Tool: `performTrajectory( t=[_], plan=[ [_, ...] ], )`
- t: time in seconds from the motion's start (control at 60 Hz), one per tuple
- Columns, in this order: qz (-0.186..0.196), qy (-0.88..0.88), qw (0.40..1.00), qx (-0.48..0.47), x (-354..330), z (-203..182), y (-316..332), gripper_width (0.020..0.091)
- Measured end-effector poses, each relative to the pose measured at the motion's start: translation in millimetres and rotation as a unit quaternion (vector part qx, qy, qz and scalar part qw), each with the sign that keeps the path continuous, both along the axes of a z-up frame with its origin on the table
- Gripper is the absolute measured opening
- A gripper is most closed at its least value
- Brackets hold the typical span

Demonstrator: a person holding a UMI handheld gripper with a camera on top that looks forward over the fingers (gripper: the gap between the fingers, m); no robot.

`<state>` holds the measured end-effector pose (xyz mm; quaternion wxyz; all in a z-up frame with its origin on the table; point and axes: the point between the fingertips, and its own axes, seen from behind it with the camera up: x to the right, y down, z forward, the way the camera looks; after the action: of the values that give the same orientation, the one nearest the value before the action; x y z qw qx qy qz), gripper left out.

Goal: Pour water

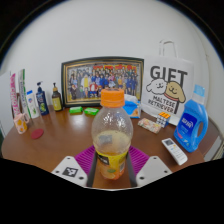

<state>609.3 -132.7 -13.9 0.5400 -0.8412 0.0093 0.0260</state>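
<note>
Gripping a bottle (113, 135) with an orange cap, the gripper (112, 168) is closed on it, both pads pressed to its sides above the table (40, 147). Beyond, a remote (173, 150), a blue jug (192, 122), a gift bag (166, 85) and a framed photo (95, 79) are seen.

One bottle (112, 140) with an orange cap stands between the two pads (86, 160) of the single hand-held gripper (112, 172). On the one counter (60, 140): one framed photo (101, 80), one white gift bag (170, 88), one blue jug (191, 122), one remote (174, 150). Left of the photo stand about four small bottles and tubes (36, 100); the exact number is hard to tell. Two green items (83, 110) lie before the photo, one pink item (37, 132) and one yellowish cup (20, 123) farther left. One small box (152, 124) sits by the bag.
</note>
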Motion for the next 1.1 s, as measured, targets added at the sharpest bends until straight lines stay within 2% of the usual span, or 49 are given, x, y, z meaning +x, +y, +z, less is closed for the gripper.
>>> performTrajectory(
  t=[0.033,0.083,0.1,0.133,0.2,0.233,0.25,0.45,0.7,0.917,1.033,1.1],
  plan=[
    [0.002,0.009,1.0,0.003,-2,1,1,0.0443],
    [0.005,0.006,1.0,0.006,-2,2,2,0.0431],
    [0.009,0.002,1.0,0.006,-3,1,2,0.038],
    [0.012,-0.003,1.0,0.007,-2,1,2,0.0371],
    [0.01,-0.012,1.0,0.008,-2,3,1,0.0288],
    [0.006,-0.02,1.0,0.009,0,3,1,0.0291],
    [0.005,-0.027,1.0,0.009,1,4,1,0.0254],
    [-0.011,-0.092,0.995,0.025,0,37,11,0.0253],
    [-0.015,-0.249,0.966,0.062,-54,139,47,0.0253],
    [0.036,-0.466,0.878,0.104,-179,228,87,0.0252],
    [0.074,-0.581,0.801,0.123,-264,248,105,0.0249],
    [0.103,-0.633,0.754,0.144,-307,248,115,0.0251]
  ],
)
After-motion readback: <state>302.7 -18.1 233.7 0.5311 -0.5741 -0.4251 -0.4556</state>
